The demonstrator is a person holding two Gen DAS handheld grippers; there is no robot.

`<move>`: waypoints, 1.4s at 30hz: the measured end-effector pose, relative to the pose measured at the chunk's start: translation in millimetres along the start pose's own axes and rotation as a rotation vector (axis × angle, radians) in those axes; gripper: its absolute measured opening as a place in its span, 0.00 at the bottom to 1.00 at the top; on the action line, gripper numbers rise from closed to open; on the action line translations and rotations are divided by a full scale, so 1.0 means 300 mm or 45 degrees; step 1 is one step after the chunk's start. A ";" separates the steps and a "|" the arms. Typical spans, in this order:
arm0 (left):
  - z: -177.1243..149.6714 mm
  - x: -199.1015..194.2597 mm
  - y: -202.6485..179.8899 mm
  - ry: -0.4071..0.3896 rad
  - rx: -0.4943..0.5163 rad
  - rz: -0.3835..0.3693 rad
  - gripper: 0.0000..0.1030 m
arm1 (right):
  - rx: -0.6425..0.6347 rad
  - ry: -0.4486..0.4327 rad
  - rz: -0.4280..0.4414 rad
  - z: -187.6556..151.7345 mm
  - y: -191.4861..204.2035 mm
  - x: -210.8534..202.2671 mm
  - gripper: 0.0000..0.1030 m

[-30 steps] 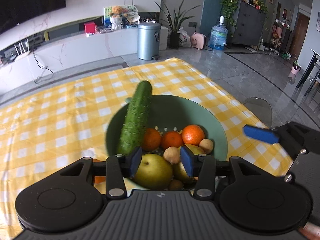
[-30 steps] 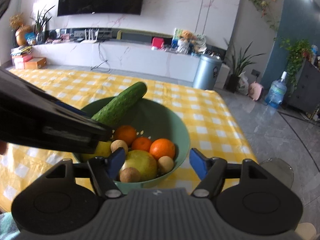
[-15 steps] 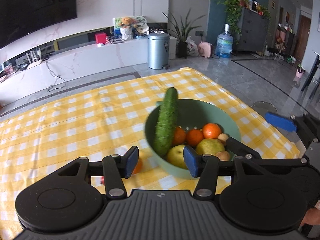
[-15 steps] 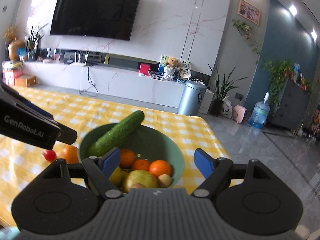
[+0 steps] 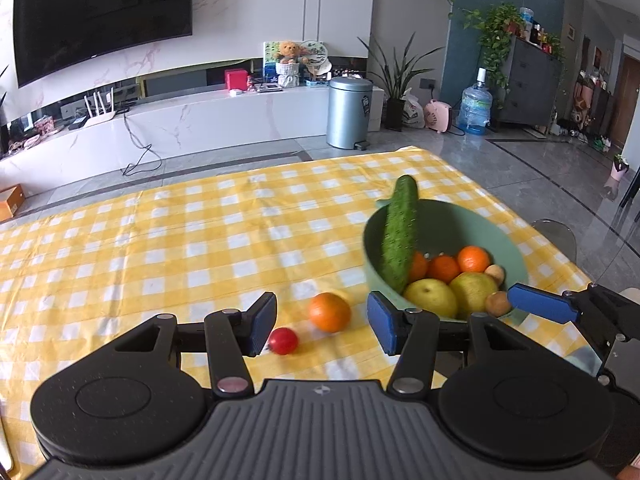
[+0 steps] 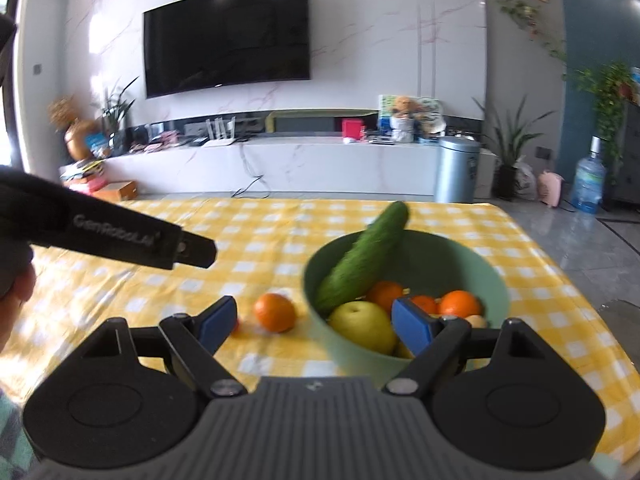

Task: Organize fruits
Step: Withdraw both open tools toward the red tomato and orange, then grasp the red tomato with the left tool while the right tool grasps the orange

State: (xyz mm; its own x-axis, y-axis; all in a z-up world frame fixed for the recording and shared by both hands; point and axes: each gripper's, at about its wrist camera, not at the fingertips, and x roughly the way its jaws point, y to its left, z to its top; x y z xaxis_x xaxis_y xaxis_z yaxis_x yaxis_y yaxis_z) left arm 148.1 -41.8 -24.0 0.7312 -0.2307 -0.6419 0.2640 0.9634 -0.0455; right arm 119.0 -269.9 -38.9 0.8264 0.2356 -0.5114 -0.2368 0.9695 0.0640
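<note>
Green bowl (image 5: 508, 232) — orange (image 5: 329, 312) beside it.

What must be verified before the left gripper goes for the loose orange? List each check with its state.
1. Left gripper open and empty: ok, fingers spread with nothing between them.
2. Loose orange reachable on the tablecloth: ok, it sits just ahead of the fingertips.
3. Small red fruit clear of the grasp: not ok, it lies close beside the orange.
4. Right gripper out of the way: cannot tell; it is open, with one finger near the bowl rim.
5. Room in the green bowl: ok, though the cucumber leans over the rim.
</note>
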 end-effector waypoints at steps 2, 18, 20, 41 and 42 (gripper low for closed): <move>-0.010 0.007 0.023 0.006 -0.014 0.002 0.60 | -0.021 0.009 0.007 -0.001 0.019 0.013 0.79; -0.090 0.112 0.181 0.077 -0.094 -0.023 0.60 | -0.269 0.140 0.028 -0.044 0.167 0.165 0.47; -0.099 0.131 0.197 0.089 -0.113 -0.029 0.60 | -0.274 0.157 0.011 -0.043 0.171 0.191 0.46; -0.150 0.292 0.264 0.167 -0.261 -0.159 0.55 | -0.306 0.291 -0.052 -0.053 0.195 0.385 0.38; -0.153 0.301 0.263 0.169 -0.262 -0.161 0.54 | -0.302 0.298 -0.047 -0.055 0.193 0.388 0.38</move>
State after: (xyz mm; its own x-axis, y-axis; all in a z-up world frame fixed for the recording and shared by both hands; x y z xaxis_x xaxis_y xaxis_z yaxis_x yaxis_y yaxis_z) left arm 206.2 19.6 -120.5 0.6082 -0.3445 -0.7152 0.2046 0.9385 -0.2780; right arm 193.0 -187.4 -108.8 0.7034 0.1521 -0.6943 -0.3438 0.9277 -0.1451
